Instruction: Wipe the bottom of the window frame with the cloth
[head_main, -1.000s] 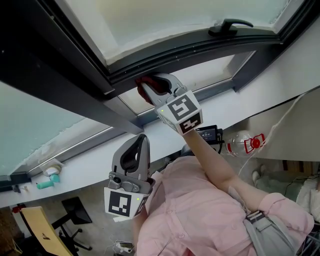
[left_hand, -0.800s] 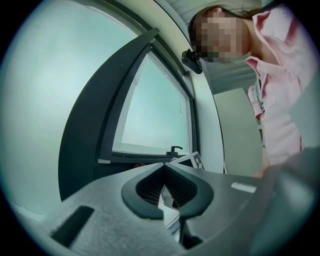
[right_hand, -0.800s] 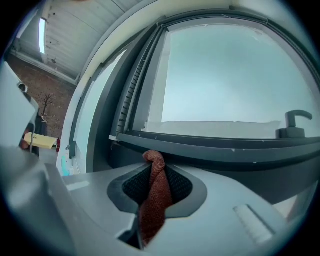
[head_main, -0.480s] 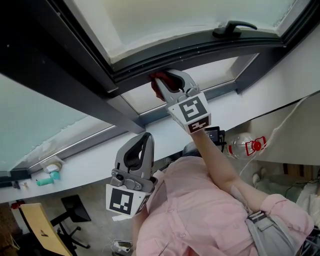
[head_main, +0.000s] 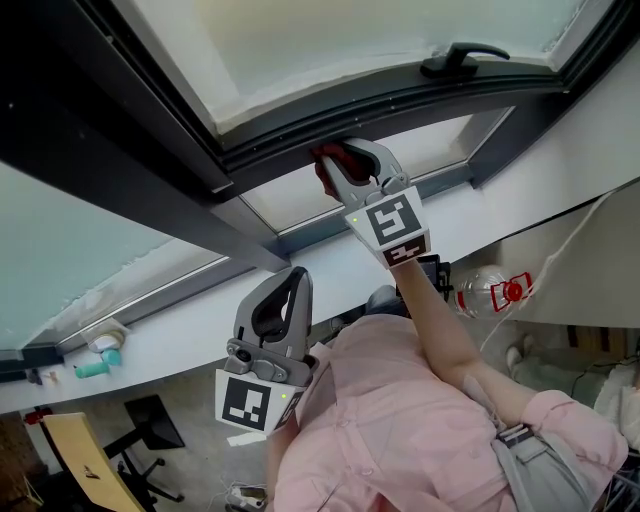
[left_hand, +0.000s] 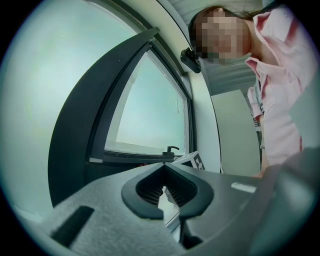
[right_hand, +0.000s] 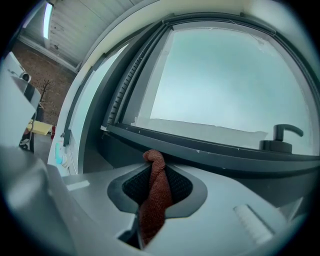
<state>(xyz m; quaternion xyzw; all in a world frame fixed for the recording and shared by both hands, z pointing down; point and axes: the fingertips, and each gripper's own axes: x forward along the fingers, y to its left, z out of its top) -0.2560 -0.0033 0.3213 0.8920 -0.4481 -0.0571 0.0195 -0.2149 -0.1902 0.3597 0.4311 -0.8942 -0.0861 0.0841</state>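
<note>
My right gripper (head_main: 337, 160) is raised to the bottom rail of the open dark window frame (head_main: 400, 100) and is shut on a rust-red cloth (head_main: 328, 157). In the right gripper view the cloth (right_hand: 156, 192) stands up twisted between the jaws, its tip touching or just under the frame's lower bar (right_hand: 210, 152). My left gripper (head_main: 283, 295) hangs lower, near the person's chest, jaws shut with nothing in them. In the left gripper view my left gripper (left_hand: 163, 192) looks toward the window, with the marker cube (left_hand: 192, 159) of the right one beyond.
A black window handle (head_main: 460, 52) sits on the frame to the right of the cloth. Below runs a white sill (head_main: 180, 320) with small teal items (head_main: 95, 365) at the left. A clear bottle with a red label (head_main: 490, 288) and a black chair (head_main: 150, 430) lie lower down.
My right gripper has slid to the right along the frame's bottom rail with the cloth in it. The left gripper has barely moved.
</note>
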